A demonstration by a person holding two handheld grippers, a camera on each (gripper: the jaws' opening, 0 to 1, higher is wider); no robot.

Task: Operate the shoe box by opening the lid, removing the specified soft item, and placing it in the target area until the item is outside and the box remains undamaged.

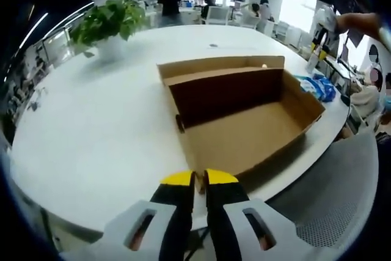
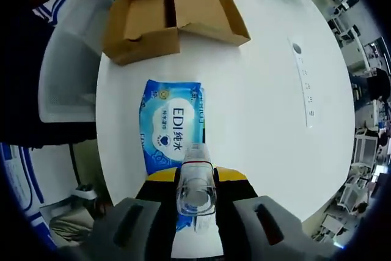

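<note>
**Wipes pack out of the box, right hand-held gripper closed on a clear bottle**

The right hand-held gripper hangs over the near edge of the white surface, its yellow-tipped jaws clamped on a clear plastic bottle that stands between them. Just beyond the jaws, partly under the bottle, lies the blue wet-wipes pack, flat on the surface, its long axis running away from the gripper toward the shoe box. The box sits farther off and a little left, lid thrown open, well apart from the pack.

The left hand-held gripper hovers at the box's near wall with its jaws all but touching and nothing between them. From this side the shoe box shows a bare cardboard floor, and the wipes pack peeks out past its far right corner.

By this evidence the soft item is already outside, and the right gripper is much the nearer of the two to it. The left gripper view alone reveals the box interior and a potted plant at the far left; the right gripper view alone gives the pack's full length and its lie.
</note>
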